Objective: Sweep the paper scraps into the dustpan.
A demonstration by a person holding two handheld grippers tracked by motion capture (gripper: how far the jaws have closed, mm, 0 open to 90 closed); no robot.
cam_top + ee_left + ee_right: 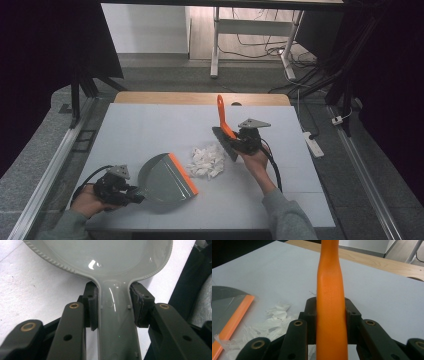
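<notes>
Left gripper (pixel 131 196) fingers (pixel 91 306) clenched on grey dustpan (pixel 165 179) handle, right gripper (pixel 234 141) fingers (pixel 312 315) grasping orange brush (pixel 223 125), paper scraps (pixel 206 161) between, white table (pixel 150 130).

Overhead camera faces forward-down; claw cameras close, sharing dustpan (pixel 167 180).

We count one grey dustpan (pixel 165 179), one orange-handled brush (pixel 223 125), one pile of white paper scraps (pixel 206 161), and two grippers.
</notes>
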